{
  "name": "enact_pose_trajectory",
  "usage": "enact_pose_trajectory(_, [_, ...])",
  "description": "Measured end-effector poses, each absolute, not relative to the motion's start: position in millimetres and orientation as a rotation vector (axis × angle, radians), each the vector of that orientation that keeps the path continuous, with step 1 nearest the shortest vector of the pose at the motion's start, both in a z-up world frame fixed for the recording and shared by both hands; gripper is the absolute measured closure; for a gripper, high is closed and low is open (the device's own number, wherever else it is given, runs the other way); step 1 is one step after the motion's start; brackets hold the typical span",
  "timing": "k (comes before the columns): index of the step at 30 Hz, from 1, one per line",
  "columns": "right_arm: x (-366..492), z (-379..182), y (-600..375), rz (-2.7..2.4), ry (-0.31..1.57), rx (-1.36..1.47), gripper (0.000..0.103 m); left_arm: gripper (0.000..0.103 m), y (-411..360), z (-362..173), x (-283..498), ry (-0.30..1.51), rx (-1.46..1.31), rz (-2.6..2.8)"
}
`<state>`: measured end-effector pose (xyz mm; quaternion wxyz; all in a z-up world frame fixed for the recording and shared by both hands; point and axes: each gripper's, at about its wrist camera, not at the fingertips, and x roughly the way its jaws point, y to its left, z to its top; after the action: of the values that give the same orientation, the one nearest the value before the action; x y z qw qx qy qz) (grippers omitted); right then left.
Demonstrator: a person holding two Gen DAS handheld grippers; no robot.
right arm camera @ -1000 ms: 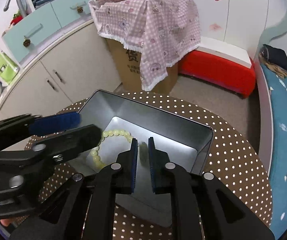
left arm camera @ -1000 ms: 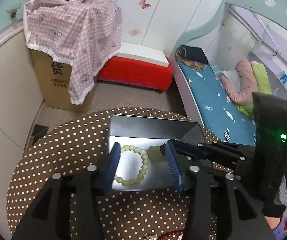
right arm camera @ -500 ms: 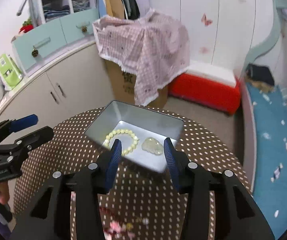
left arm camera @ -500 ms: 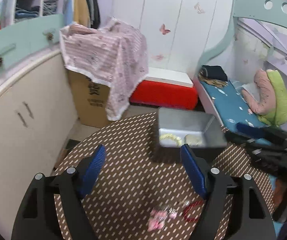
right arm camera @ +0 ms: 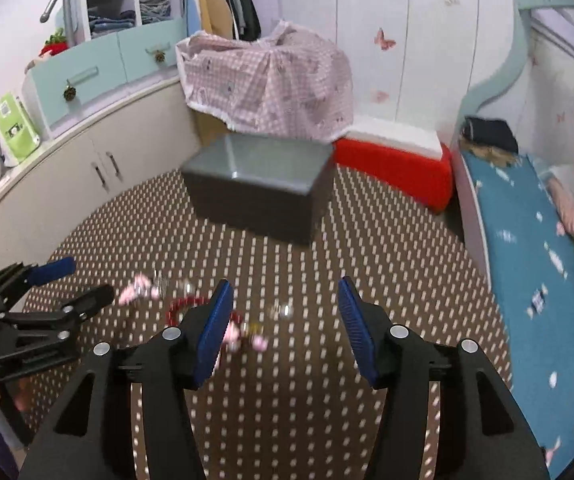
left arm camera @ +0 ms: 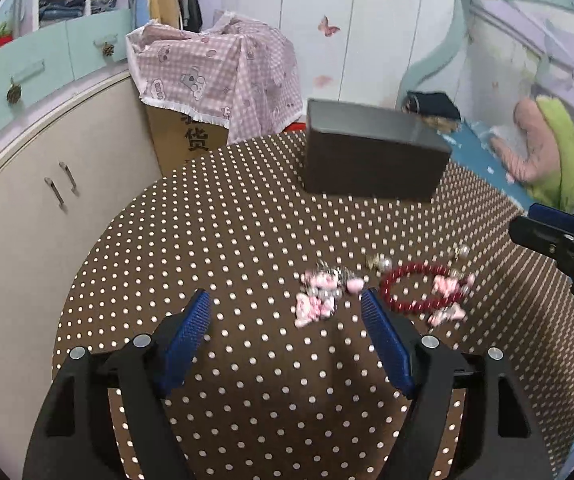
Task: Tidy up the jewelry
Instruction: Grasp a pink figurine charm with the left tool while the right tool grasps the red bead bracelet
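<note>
**Both grippers empty and low over the jewelry, ready for the next pick**

The step in hand looks like the reach for another piece. The left gripper (left arm camera: 283, 316) has its blue pads spread wide with nothing between them; in its own view, a cluster of pink charms (left arm camera: 319, 296) lies on the dotted brown tablecloth (left arm camera: 227, 232) just ahead of the fingertips, a little right of centre frame. To the right of that cluster sits a red bead bracelet (left arm camera: 415, 288), with small pearl-like pieces (left arm camera: 383, 264) just above it and more pink charms at its right edge.

The right gripper (right arm camera: 285, 308) is likewise wide open and holds nothing. In its view the red bracelet is partly hidden behind the left-hand pad, and a small shiny piece (right arm camera: 283, 310) lies between the pads, blurred too much to name.

The grey metal tin (left arm camera: 371, 164) stands in the upper centre of both views, well apart from the loose jewelry; its contents cannot be seen from this low angle.

Next, I judge, a gripper must settle over one piece, close on it alone without dragging neighbours, then carry it up to the tin.
</note>
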<state>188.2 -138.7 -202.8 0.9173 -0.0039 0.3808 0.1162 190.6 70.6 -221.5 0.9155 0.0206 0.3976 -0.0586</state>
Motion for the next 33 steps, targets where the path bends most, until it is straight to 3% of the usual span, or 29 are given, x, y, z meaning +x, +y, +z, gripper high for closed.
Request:
enact_pose_trajectory(4, [182,-216,-138,0.232,0.808,-0.004,0.050,0.031,68,-233,197,0.853,0.055,-0.107])
enact_pose_trajectory(9, [180,-224,-134,0.241,0.826,-0.011,0.050,0.050,64,-243,206,0.894,0.067,-0.120])
enact_pose_trajectory(13, [179,-230,-130,0.248,0.836,-0.023,0.050,0.053,61,-245,210,0.901,0.080,-0.115])
enact_pose_trajectory(16, [179,-235,-129,0.247,0.846,-0.035,0.050,0.065,60,-245,211,0.903,0.080,-0.122])
enact_pose_trajectory(18, [179,-237,-129,0.256,0.851,-0.032,0.050,0.080,59,-244,212,0.900,0.090,-0.131])
enact_pose_trajectory(33, [178,-228,-79,0.428,0.830,-0.109,0.053,0.081,82,-230,184,0.878,0.002,-0.135])
